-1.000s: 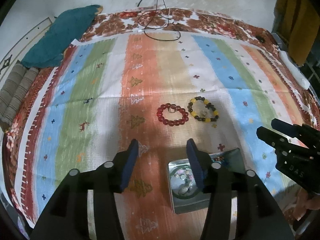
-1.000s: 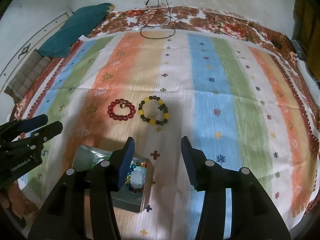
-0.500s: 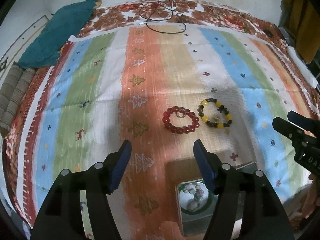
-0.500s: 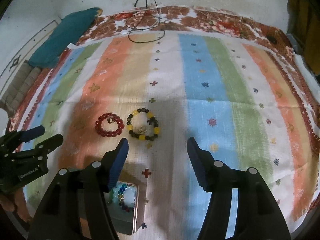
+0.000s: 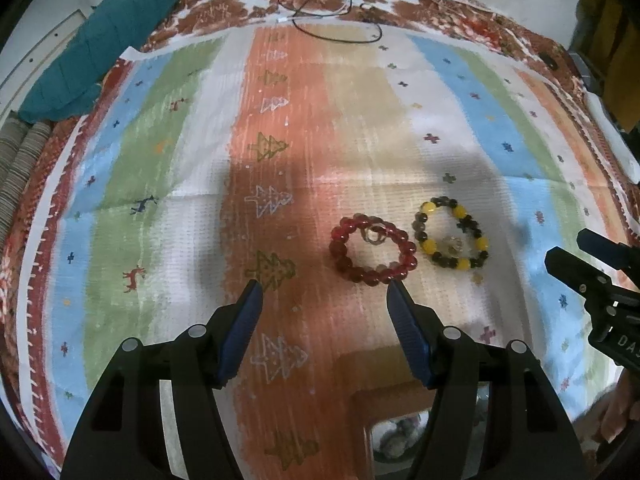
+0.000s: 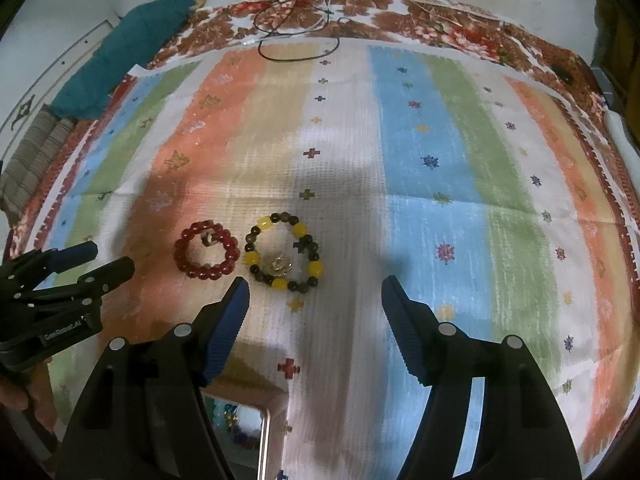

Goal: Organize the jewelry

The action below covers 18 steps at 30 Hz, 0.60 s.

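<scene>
Two bead bracelets lie flat on the striped cloth (image 5: 160,168), side by side and just apart: a red bracelet (image 5: 374,254) on the orange stripe and a yellow-and-dark bracelet (image 5: 451,238) with a gold charm inside its ring on the pale stripe to its right. Nearer the cameras, a metal tin (image 6: 244,428) stands open at the lower edge, coloured beads visible inside it. The left gripper (image 5: 324,292) hovers above the cloth just short of the red bracelet, jaws apart, nothing between them. The right gripper (image 6: 314,288) hovers just short of the yellow-and-dark bracelet, jaws opening, also empty. A teal cushion (image 5: 108,36) and a black cable (image 5: 332,20) lie at the cloth's far edge.
</scene>
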Available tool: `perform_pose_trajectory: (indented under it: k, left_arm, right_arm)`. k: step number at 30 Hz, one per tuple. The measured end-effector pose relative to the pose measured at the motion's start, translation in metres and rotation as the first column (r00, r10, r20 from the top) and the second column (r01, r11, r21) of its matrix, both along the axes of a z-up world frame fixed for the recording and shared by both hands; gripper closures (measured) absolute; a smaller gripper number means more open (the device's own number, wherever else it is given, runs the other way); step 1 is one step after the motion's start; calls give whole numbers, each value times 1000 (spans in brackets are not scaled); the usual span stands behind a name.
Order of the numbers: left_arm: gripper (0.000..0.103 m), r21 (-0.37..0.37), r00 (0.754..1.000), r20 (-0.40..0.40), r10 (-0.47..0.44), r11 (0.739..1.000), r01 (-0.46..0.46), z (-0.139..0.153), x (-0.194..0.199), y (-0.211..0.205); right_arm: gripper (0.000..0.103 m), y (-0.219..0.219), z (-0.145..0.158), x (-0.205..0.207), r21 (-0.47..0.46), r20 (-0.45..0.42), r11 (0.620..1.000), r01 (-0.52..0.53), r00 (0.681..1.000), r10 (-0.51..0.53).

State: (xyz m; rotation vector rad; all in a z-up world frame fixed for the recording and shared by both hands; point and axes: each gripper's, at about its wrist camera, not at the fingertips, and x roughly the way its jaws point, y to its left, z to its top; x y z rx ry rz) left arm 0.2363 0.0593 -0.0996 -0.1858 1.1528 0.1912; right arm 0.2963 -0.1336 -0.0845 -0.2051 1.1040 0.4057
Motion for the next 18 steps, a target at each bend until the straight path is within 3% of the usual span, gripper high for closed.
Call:
perform_pose_trajectory:
  k: [18]
  left_arm:
    - [39,-1,998,-69,-9,1000,9,-35,34,8]
  right_arm:
    - [35,16,-35,32,-68,-46,998,-14,999,10]
